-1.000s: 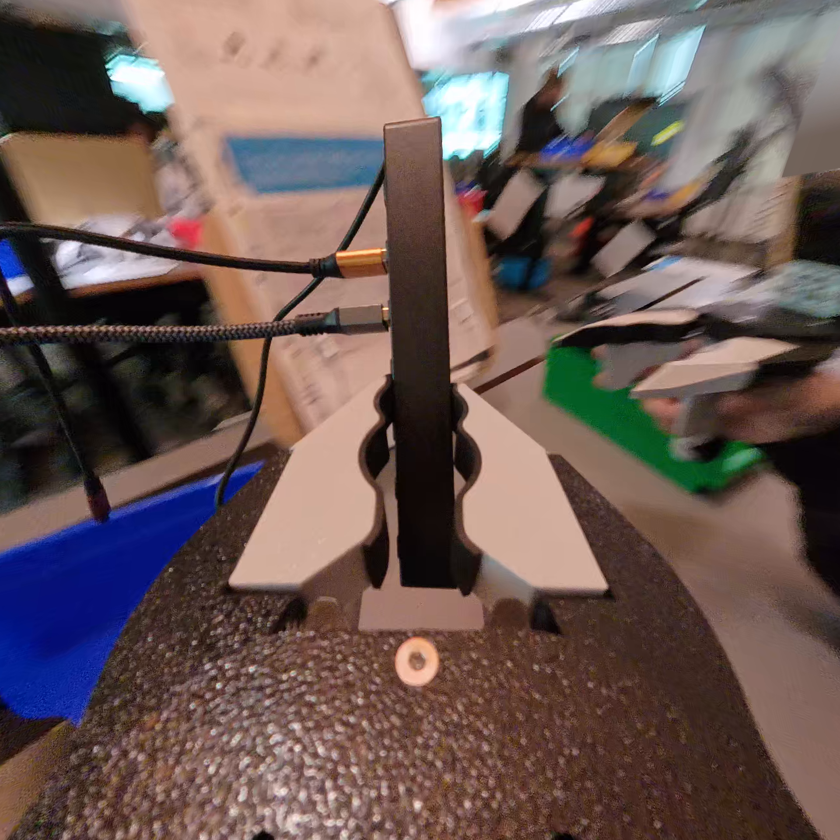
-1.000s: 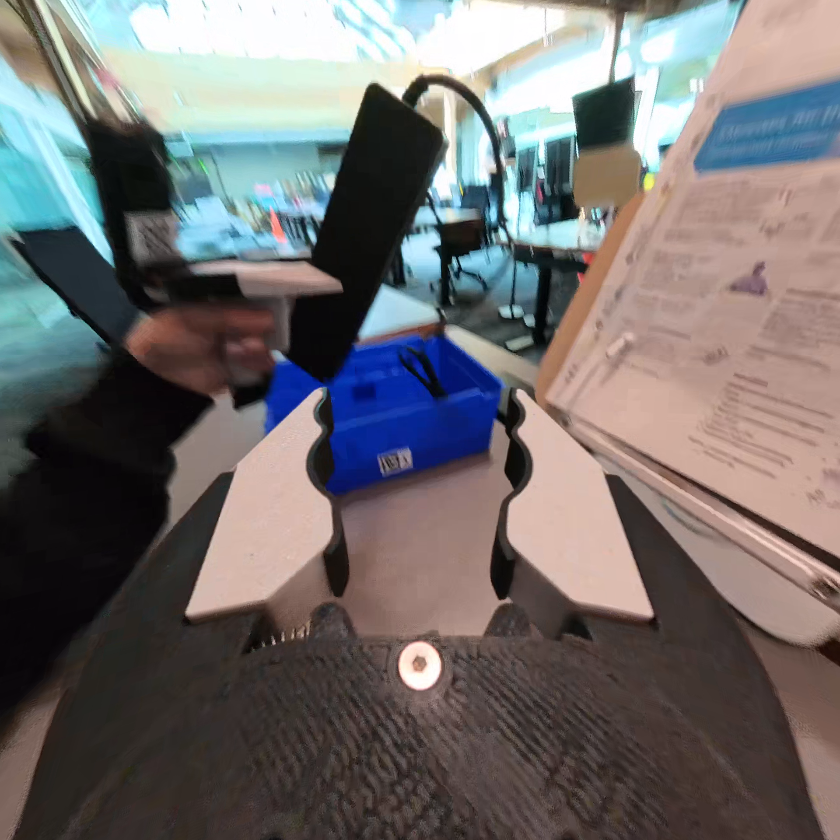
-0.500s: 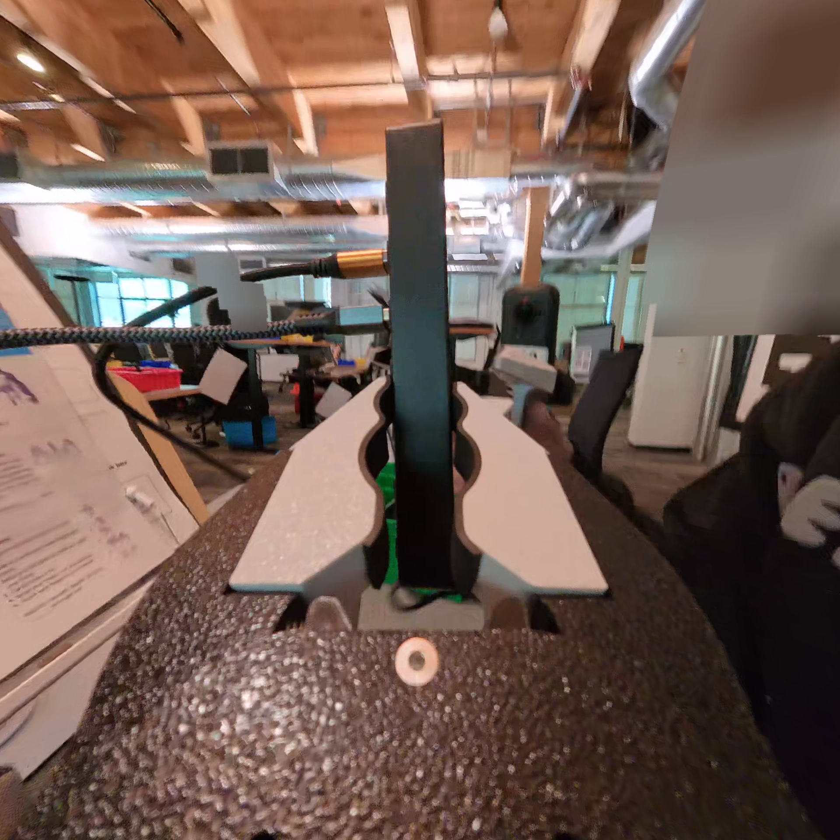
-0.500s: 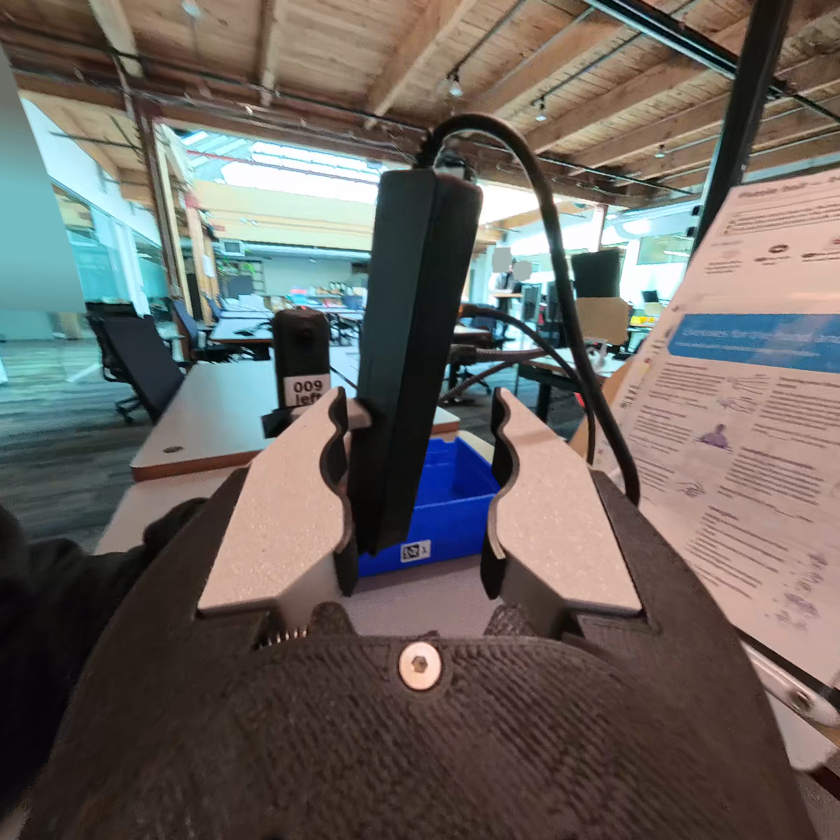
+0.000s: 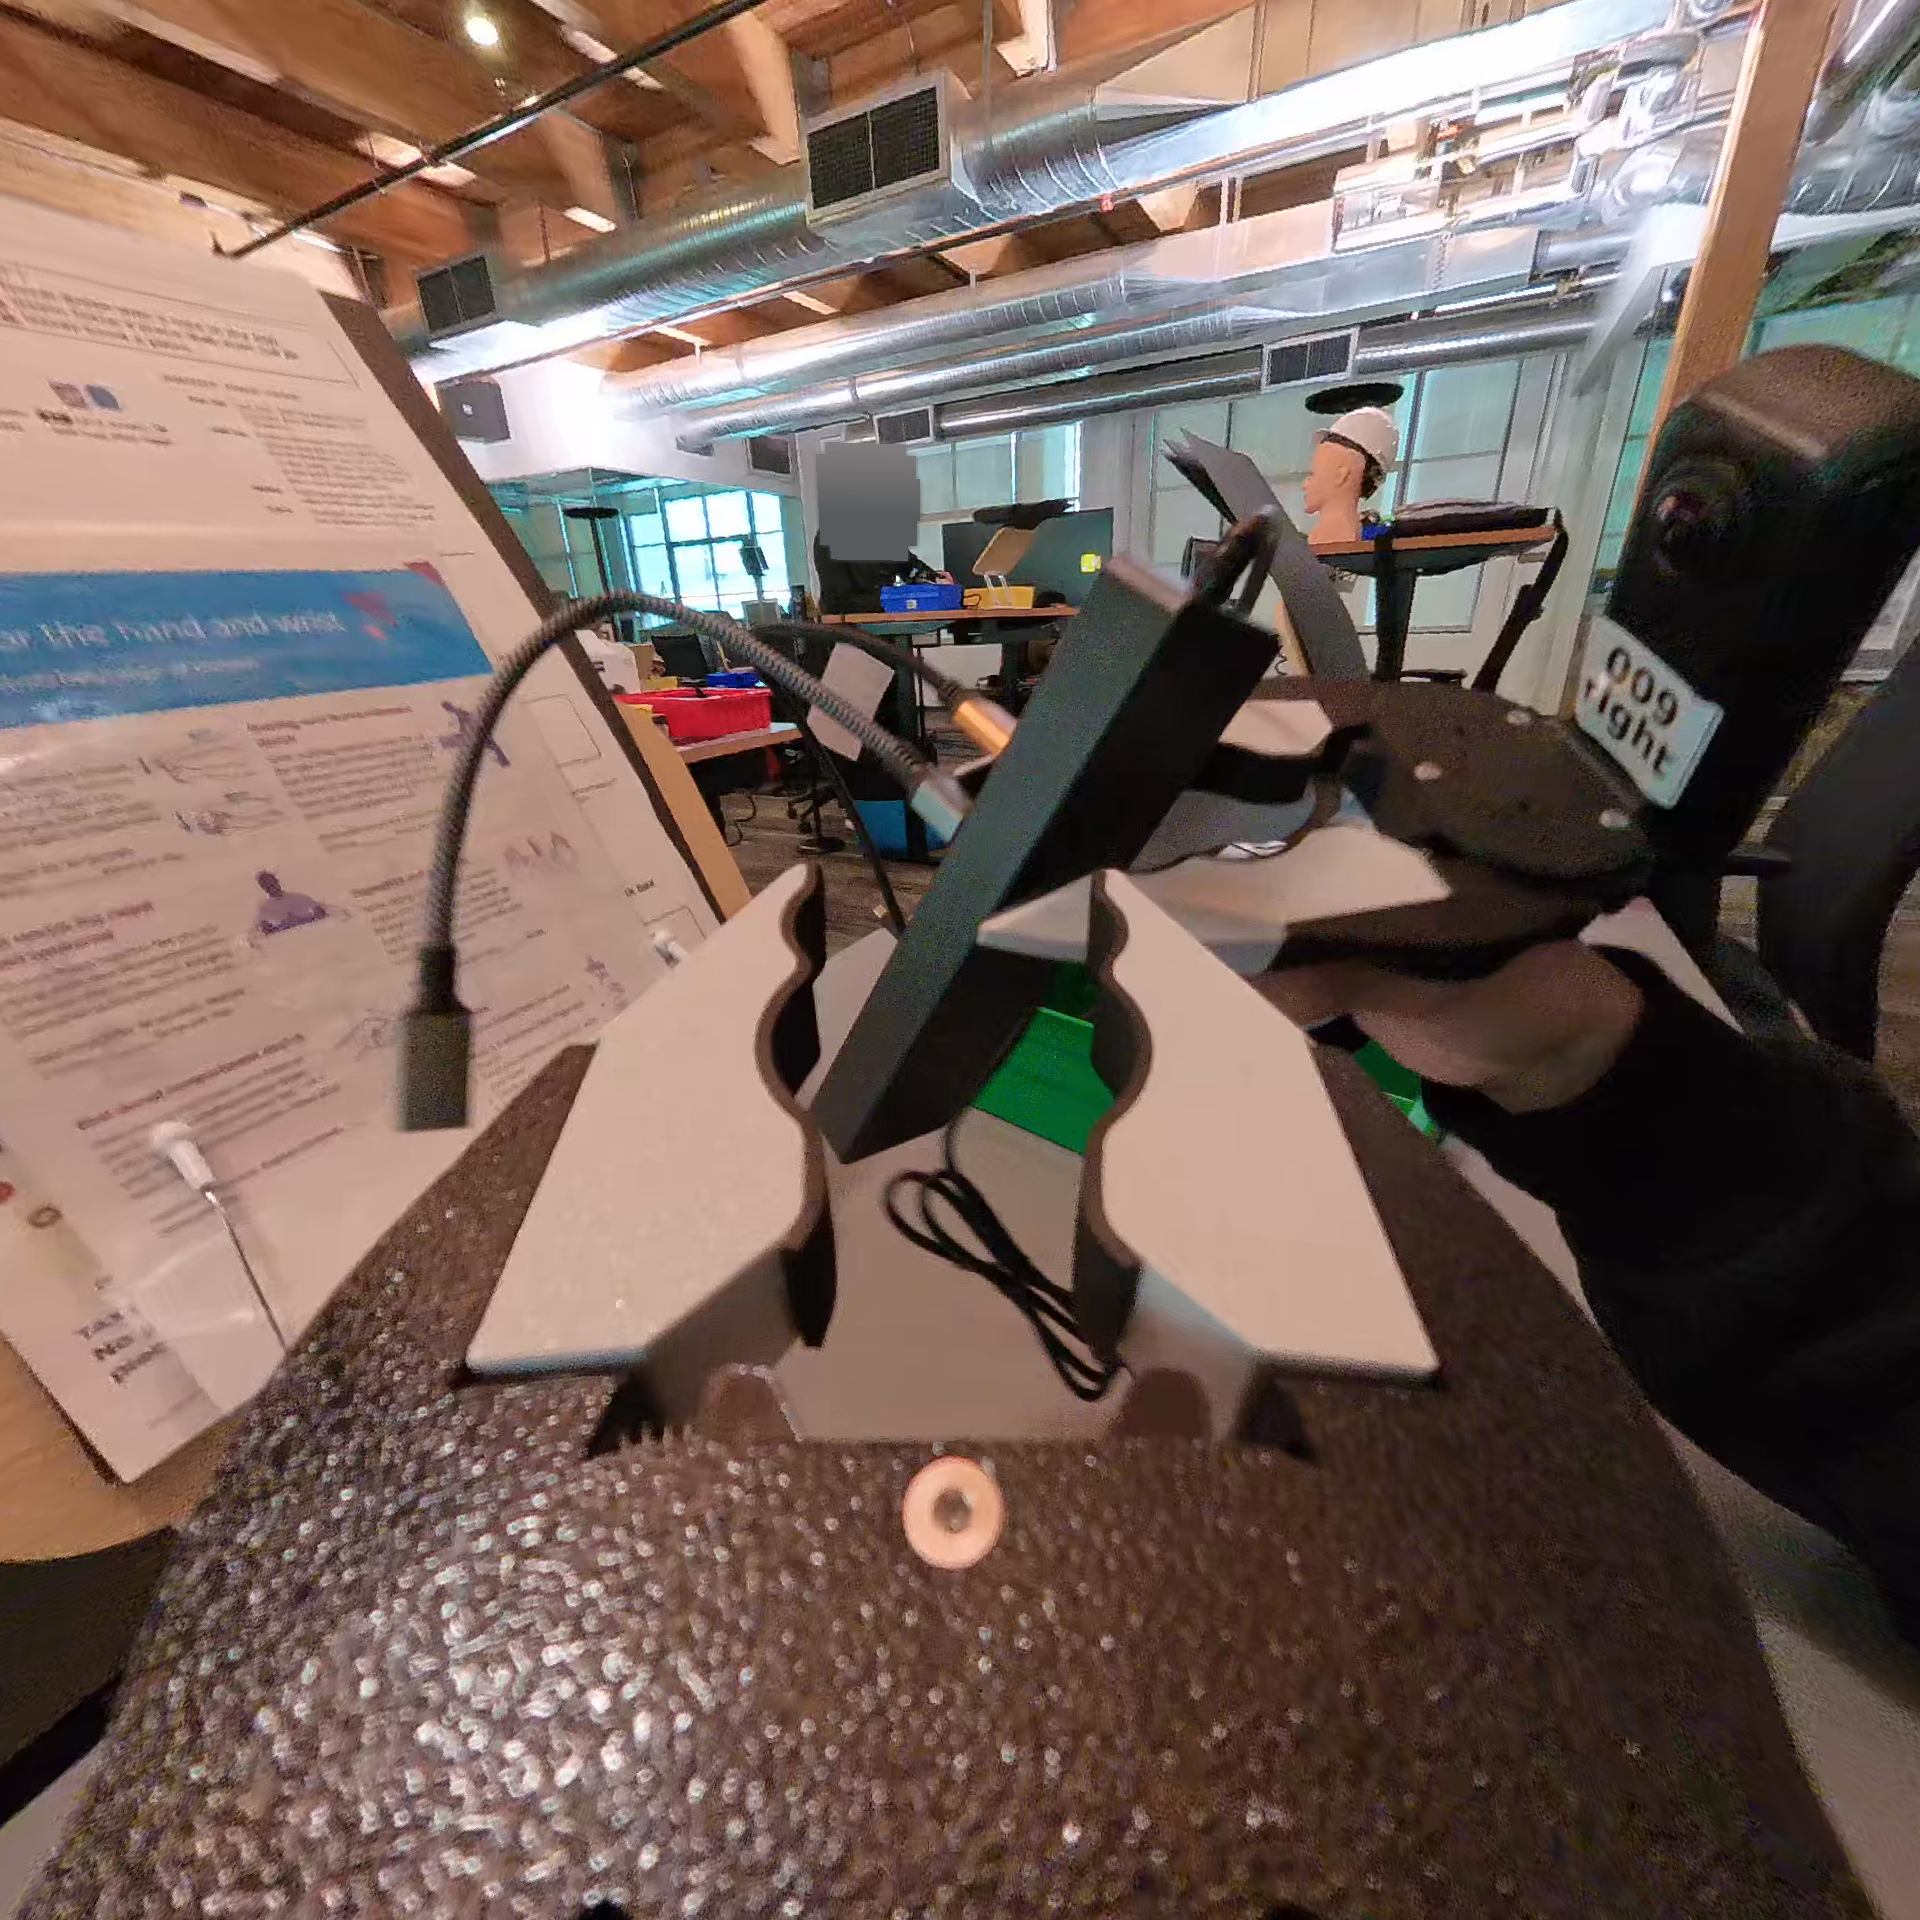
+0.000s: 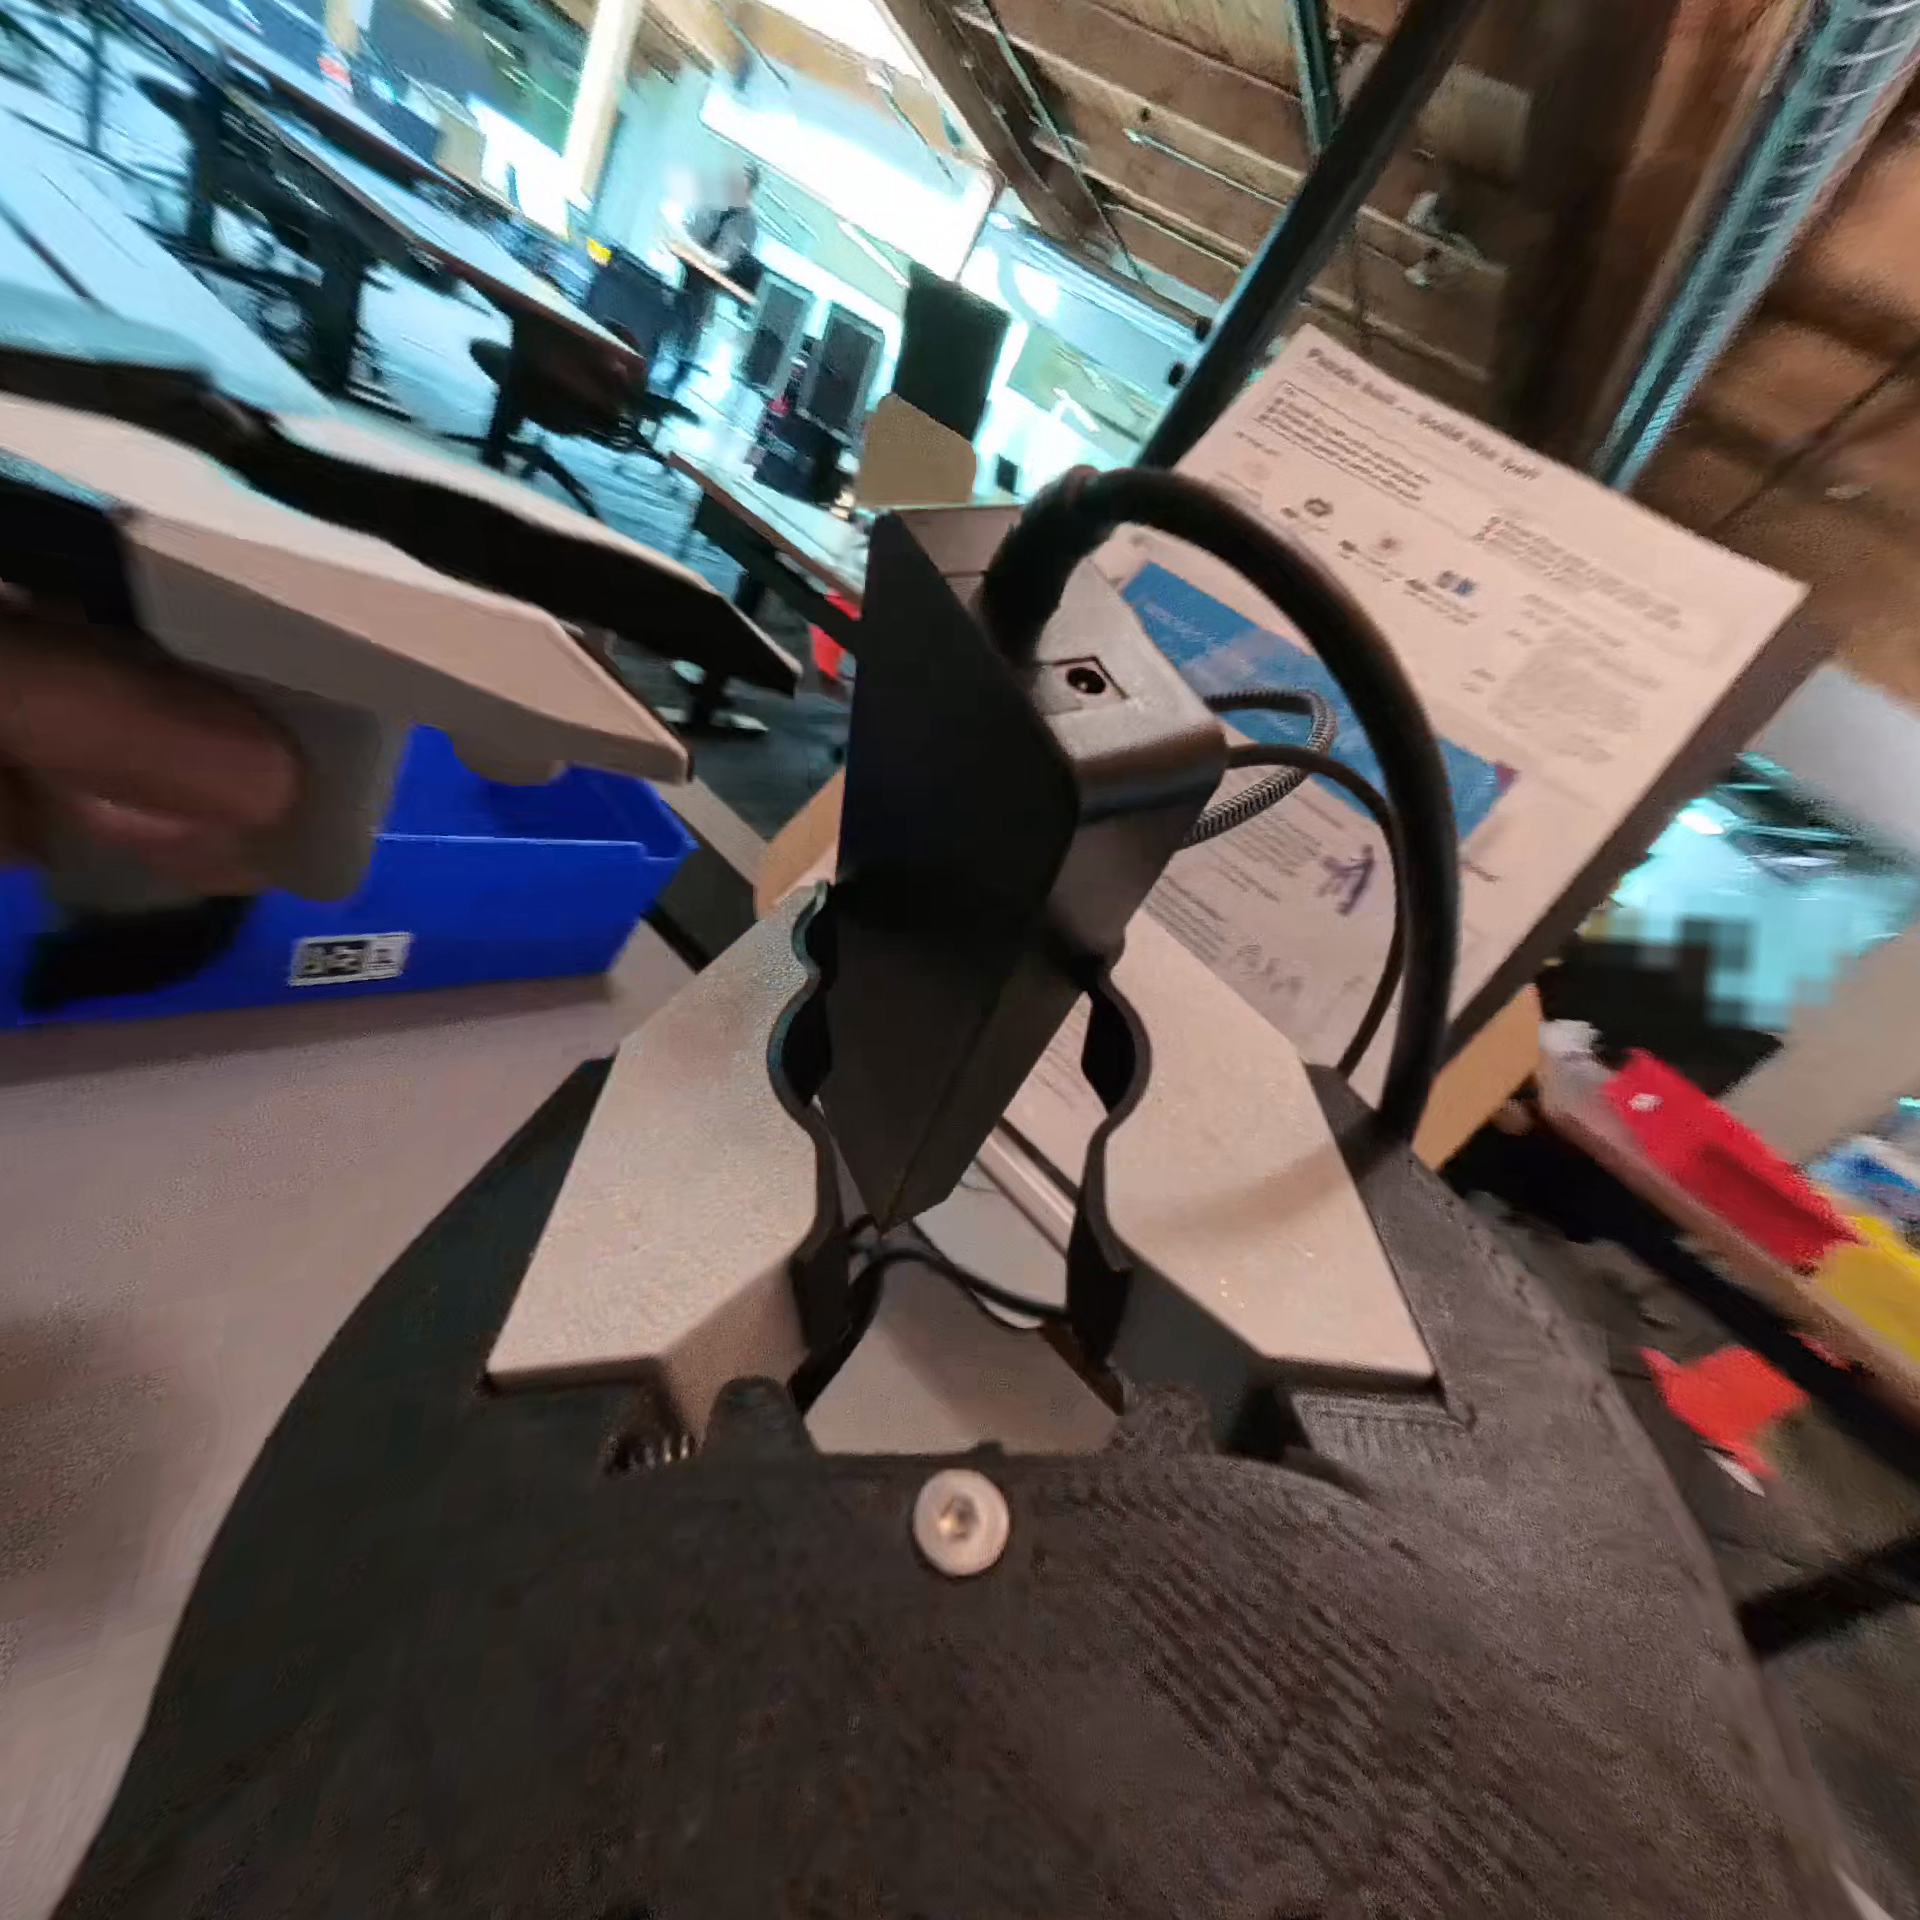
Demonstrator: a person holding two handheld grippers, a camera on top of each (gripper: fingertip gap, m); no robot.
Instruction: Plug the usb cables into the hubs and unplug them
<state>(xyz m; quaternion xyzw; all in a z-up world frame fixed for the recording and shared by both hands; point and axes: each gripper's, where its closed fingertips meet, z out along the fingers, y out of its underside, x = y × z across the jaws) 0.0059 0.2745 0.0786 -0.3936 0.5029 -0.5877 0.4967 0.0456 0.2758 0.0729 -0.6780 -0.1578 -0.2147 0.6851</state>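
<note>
Having just changed hands, the hub [image 5: 1049, 831] is now sitting aloft, seemingly pinched by the right gripper [image 6: 956, 966] though blur is hiding the contact, while the left gripper [image 5: 951, 1091] is gaping empty, freeing it for pulling the plugged cables [image 5: 665, 634].

One hub [image 5: 1049, 852], three cables, two bins, one board [image 5: 260, 748].

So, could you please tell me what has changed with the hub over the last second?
The black USB hub changed hands: the left gripper, clamped on it before, has opened, and the right gripper, open earlier, has moved in and closed on it. The gold plug and silver plug stay in the hub.
</note>
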